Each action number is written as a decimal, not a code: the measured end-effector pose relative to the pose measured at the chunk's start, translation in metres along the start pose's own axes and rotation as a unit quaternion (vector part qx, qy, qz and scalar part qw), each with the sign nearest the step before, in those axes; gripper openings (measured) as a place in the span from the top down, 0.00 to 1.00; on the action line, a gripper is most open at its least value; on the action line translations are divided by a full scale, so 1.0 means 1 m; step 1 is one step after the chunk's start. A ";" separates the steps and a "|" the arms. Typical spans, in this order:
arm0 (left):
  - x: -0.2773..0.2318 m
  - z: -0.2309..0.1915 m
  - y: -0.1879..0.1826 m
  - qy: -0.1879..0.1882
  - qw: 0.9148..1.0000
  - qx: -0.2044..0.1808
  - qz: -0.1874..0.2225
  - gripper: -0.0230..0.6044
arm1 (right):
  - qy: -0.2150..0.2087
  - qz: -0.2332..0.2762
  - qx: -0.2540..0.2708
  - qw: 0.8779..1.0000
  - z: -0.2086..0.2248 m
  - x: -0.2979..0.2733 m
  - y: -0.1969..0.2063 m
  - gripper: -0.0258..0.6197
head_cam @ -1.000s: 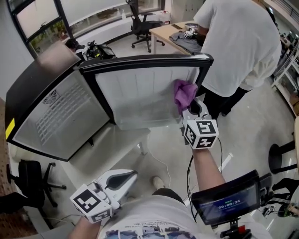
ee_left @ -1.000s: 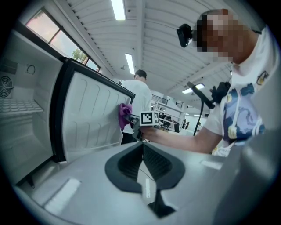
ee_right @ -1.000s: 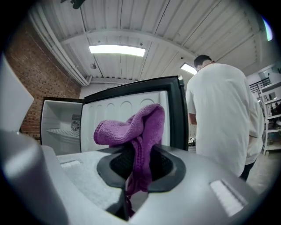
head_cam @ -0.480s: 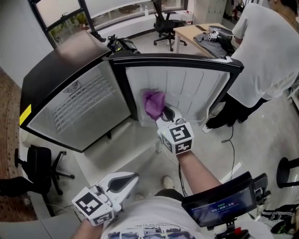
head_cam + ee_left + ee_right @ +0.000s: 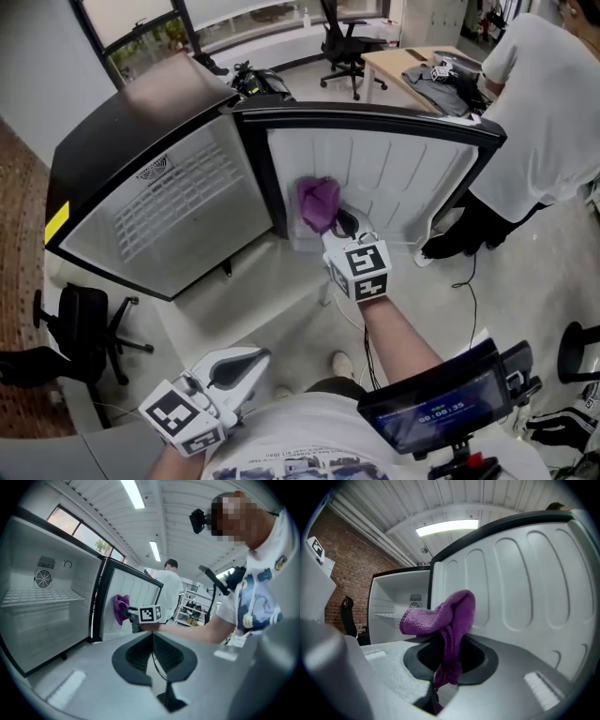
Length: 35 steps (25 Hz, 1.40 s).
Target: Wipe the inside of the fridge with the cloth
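Pale, smooth concrete floor (image 5: pixel 281 309) is seen beneath a black fridge (image 5: pixel 122 122) that stands with its door swung wide. A black office chair (image 5: pixel 80 328) is placed by the fridge's left corner. Inside the white, smooth-walled cabinet, a thin wire shelf (image 5: pixel 42 596) and a round slotted fan vent (image 5: pixel 43 578) are visible.

The left tool (image 5: pixel 246 361) is held low over the floor, well apart from the fridge; its grey jaws are brought together with nothing between them, and its marker cube (image 5: pixel 178 417) is turned upward.

The door (image 5: pixel 394 178) is lined with white moulded plastic, shaped into tall rounded ribs and framed by a black rim. The cloth (image 5: pixel 320 203), purple, nubby and bunched into a soft lump, is pressed against this liner near its left, hinge-side edge. It is clamped by the right tool (image 5: pixel 335 223), whose jaws are closed on a hanging fold of the fabric.

A person in a white shirt (image 5: pixel 544 122) is bent over a wooden surface (image 5: pixel 394 64) beyond the door's right edge.
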<state>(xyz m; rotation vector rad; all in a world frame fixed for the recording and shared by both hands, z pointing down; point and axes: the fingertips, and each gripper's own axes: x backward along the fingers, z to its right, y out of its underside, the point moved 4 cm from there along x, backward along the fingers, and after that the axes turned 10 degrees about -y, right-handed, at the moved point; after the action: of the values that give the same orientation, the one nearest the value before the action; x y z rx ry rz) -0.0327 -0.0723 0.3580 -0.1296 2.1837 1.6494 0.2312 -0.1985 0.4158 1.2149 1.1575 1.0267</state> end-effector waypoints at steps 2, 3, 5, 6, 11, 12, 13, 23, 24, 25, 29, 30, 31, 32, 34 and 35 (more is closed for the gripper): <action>-0.005 0.002 0.000 0.009 1.000 -0.003 -0.001 0.96 | 0.022 -0.005 -0.002 1.000 0.015 0.012 0.007 0.86; -0.008 0.003 0.000 0.015 1.000 -0.005 -0.001 0.96 | 0.033 -0.008 -0.001 0.999 0.023 0.019 0.010 0.86; -0.015 0.007 -0.001 0.026 1.000 -0.009 -0.002 0.96 | 0.051 -0.013 0.003 0.999 0.036 0.032 0.015 0.86; -0.019 0.010 -0.002 0.032 0.999 -0.012 -0.003 0.96 | 0.060 -0.015 0.004 0.998 0.042 0.040 0.016 0.86; -0.036 0.031 -0.008 0.063 0.998 -0.023 -0.011 0.96 | 0.112 -0.025 -0.003 0.993 0.075 0.088 0.023 0.86; -0.038 0.034 -0.009 0.069 0.997 -0.024 -0.011 0.96 | 0.123 -0.028 -0.005 0.992 0.081 0.096 0.025 0.86; -0.041 0.035 -0.009 0.074 0.997 -0.026 -0.012 0.96 | 0.134 -0.030 -0.007 0.991 0.087 0.104 0.027 0.86; -0.065 0.057 -0.006 0.110 0.993 -0.030 -0.022 0.96 | 0.183 -0.044 -0.016 0.982 0.117 0.161 0.040 0.86; -0.066 0.060 -0.006 0.112 0.993 -0.031 -0.022 0.96 | 0.178 -0.044 -0.016 0.983 0.114 0.162 0.041 0.86; -0.067 0.063 -0.007 0.113 0.993 -0.032 -0.022 0.96 | 0.170 -0.043 -0.016 0.984 0.109 0.160 0.041 0.86; -0.065 0.062 -0.007 0.100 0.994 -0.029 -0.021 0.96 | 0.111 -0.042 -0.015 0.993 0.076 0.129 0.043 0.86; -0.062 0.060 -0.007 0.094 0.995 -0.028 -0.020 0.96 | 0.093 -0.042 -0.014 0.995 0.065 0.118 0.043 0.86; -0.060 0.058 -0.007 0.088 0.996 -0.026 -0.019 0.96 | 0.074 -0.043 -0.011 0.996 0.054 0.106 0.043 0.86; -0.056 0.056 -0.007 0.081 0.996 -0.024 -0.018 0.96 | 0.055 -0.044 -0.008 0.997 0.044 0.093 0.042 0.86; -0.050 0.051 -0.006 0.063 0.998 -0.020 -0.016 0.96 | 0.016 -0.047 0.002 0.999 0.022 0.069 0.040 0.86; -0.046 0.049 -0.006 0.053 0.998 -0.017 -0.014 0.96 | -0.003 -0.050 0.010 0.999 0.013 0.056 0.040 0.86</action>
<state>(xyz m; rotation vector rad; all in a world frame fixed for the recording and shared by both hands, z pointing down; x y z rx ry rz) 0.0239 -0.0357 0.3583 -0.2619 2.2203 1.7004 0.2530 -0.1411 0.4503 1.1634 1.2152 0.9380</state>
